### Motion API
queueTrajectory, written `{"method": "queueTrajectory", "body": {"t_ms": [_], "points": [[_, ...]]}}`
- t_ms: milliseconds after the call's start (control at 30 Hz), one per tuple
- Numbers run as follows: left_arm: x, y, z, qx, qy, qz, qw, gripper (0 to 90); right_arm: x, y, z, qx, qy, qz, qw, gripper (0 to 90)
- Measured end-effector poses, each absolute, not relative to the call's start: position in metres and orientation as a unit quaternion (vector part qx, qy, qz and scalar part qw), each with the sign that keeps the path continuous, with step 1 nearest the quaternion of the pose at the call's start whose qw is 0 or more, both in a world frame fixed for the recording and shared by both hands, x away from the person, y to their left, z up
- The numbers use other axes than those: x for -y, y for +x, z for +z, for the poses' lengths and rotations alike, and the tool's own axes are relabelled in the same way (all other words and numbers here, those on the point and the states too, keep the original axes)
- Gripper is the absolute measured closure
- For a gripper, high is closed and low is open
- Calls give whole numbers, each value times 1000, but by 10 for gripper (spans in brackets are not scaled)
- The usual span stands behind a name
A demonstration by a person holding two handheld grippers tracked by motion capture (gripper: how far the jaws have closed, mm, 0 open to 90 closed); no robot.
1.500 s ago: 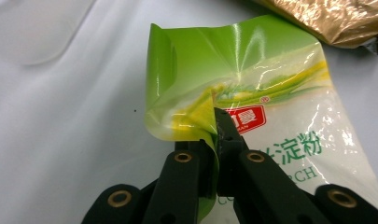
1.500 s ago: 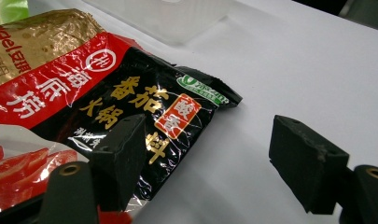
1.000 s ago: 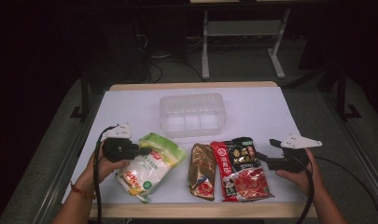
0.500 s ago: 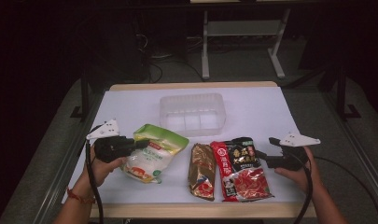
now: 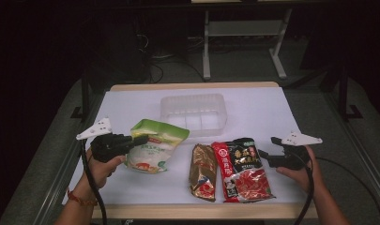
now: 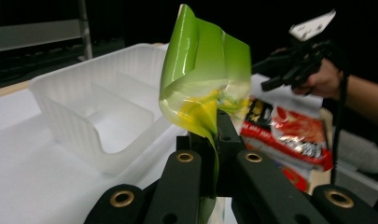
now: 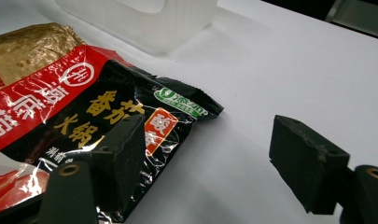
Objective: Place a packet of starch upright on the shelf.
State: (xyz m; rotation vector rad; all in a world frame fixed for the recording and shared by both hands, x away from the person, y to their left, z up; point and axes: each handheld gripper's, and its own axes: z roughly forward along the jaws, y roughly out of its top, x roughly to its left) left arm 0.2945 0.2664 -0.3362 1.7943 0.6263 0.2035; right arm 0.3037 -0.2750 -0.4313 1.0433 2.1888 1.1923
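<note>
— The green pouch (image 5: 155, 146) has come up off the table since a moment ago. It lay flat by the person's left hand then; now its top edge is lifted and it hangs tilted, nearer the tray.

— Is it properly held?

— Yes. The left gripper (image 6: 213, 140) has its jaws pressed together on a fold of the green film; you can see the plastic pinched between them. The right gripper (image 7: 210, 154) is idle, jaws standing apart above the white cover, just beside the corner of the red and black sachet (image 7: 107, 126), touching nothing.

— So what stage is this?

— I'd say the lift is done and the carry is starting. The clear tray (image 5: 193, 112) sits behind the packets, near the middle of the table, with nothing in it that I can see. The next move seems to be to swing the pouch over the tray wall and let it down into a compartment. It's floppy, so it could catch on the rim.

— And the rest?

— A gold packet (image 5: 202, 171) lies beside the red one, edges touching I think, though the light is poor. The table (image 5: 253, 108) has a white sheet over it and a wooden edge. Behind it the room is dark: a metal stand (image 5: 244, 37), cables on the floor.
</note>
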Motion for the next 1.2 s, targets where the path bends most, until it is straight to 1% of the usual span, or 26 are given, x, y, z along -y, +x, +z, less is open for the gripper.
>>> {"method": "queueTrajectory", "body": {"t_ms": [133,600,900,1200], "points": [[-264,291,-333,-268,765,94,578,893,274,305,-431,-790,377,432,219,263],[-266,288,-327,-289,737,109,602,893,274,305,-432,-788,378,431,222,261],[-267,287,-326,-289,733,113,605,893,272,306,-431,-790,376,430,223,262],[-260,293,-317,-310,705,119,627,893,269,308,-431,-791,374,430,221,262]]}}
